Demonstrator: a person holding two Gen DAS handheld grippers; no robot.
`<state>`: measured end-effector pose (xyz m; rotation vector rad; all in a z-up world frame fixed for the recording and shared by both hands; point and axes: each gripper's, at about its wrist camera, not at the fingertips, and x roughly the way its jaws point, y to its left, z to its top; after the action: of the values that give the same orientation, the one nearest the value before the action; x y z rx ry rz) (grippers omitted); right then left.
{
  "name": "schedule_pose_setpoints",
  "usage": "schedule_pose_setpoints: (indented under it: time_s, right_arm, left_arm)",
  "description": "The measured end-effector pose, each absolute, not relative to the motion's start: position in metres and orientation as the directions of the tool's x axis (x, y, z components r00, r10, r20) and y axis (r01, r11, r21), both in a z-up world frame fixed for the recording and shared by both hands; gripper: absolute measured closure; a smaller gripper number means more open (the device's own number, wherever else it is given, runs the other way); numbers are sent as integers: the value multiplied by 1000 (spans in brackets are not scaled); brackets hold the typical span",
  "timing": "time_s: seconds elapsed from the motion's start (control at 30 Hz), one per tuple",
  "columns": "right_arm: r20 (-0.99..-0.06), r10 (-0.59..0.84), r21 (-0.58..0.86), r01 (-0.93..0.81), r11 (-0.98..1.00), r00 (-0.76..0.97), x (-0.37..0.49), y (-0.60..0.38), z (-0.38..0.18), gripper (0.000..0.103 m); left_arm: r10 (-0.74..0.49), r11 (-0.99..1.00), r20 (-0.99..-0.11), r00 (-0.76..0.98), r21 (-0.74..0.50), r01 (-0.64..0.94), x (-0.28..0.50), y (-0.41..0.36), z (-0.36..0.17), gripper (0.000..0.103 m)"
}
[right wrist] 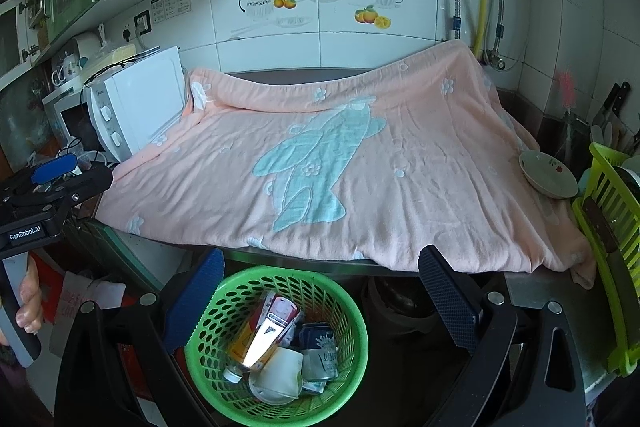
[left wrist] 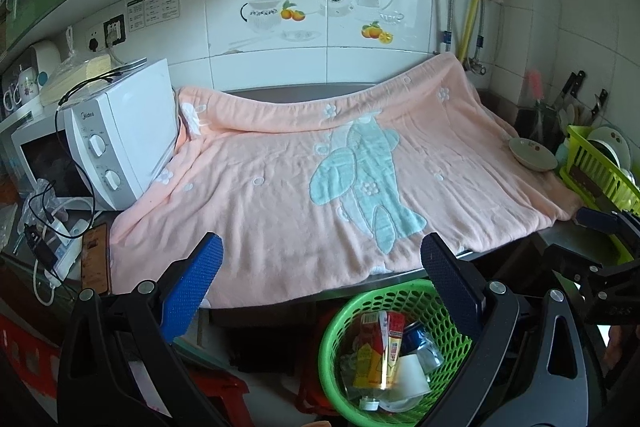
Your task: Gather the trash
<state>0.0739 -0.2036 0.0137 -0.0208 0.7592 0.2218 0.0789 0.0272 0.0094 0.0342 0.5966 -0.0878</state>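
Soft pink cloth blanket [right wrist: 360,167], perforated green plastic basket [right wrist: 224,303], glossy wall tiles [right wrist: 360,55], w/ matt finish nowhere else.

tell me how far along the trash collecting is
Looks nearly or fully done. The green basket below the counter edge already holds a can, a paper cup, a small bottle and cartons. Both the left hand-held gripper and right hand-held gripper are open and empty. Left: no trash shows on the pink blanket, only a bowl.

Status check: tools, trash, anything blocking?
Both tools open, empty. Trash sits in green basket below counter. Only a bowl left on pink blanket. Nothing blocking.
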Motion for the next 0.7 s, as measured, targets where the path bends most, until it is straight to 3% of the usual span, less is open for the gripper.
schedule_pose_setpoints:
  time_s: [0.7]
  right_arm:
    - [-675,186,54,-204,978,714,75,-203,18,8]
  left_arm:
    - [-45,997,-544,838,27,71,77,25,14,5]
